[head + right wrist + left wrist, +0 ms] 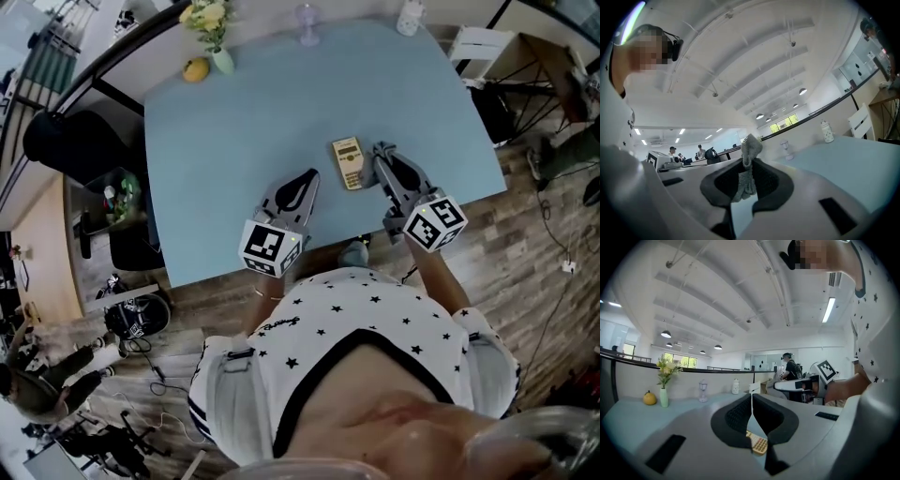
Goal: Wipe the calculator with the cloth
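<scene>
Right gripper [749, 164] fingers clamp the grey cloth [751, 145] (bunched, standing upright). Left gripper [752, 401] fingers are closed on nothing. The calculator [348, 162] lies flat on the table [253, 122] between both.

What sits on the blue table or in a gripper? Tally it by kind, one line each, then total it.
calculator: 1
cloth: 1, pinched in the right hand-held gripper
vase of flowers: 1
yellow fruit: 1
clear stemmed glass: 1
white jar: 1
Total: 6
</scene>
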Demonstrator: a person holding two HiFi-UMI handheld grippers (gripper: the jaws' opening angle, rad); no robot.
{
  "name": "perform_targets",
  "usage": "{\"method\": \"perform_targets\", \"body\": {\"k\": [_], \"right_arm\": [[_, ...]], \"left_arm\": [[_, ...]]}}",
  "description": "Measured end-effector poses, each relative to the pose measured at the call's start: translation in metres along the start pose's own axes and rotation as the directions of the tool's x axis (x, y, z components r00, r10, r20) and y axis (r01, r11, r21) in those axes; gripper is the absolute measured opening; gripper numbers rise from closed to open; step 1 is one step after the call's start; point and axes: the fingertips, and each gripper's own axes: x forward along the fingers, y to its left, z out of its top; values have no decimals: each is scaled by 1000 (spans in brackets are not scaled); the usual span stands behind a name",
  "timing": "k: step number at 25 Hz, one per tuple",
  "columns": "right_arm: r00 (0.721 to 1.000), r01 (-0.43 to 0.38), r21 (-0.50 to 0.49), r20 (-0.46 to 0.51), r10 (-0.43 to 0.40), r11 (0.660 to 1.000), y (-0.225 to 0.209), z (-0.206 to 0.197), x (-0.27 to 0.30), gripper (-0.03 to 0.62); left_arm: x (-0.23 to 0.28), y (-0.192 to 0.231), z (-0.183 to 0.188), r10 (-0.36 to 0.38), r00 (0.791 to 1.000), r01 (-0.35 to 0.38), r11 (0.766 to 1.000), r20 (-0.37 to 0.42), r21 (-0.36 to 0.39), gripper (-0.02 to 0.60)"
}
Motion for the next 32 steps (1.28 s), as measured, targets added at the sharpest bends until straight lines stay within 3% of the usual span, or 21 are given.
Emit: {"method": "perform_targets", "body": {"k": [12, 22, 32], "right_arm": [[981, -81, -35, -179, 74, 996, -49, -19, 38, 49], [945, -151, -62, -303, 126, 987, -75, -46, 66, 51], [885, -196, -73, -442, 144, 978, -73, -95, 99, 51]], "left_arm": [[24, 15, 6, 153, 988, -153, 988, -9, -9, 31], [26, 22, 5, 269, 963, -269, 963, -6, -15, 31], [22, 38, 0, 306, 951, -307, 951, -32, -27, 31]]}}
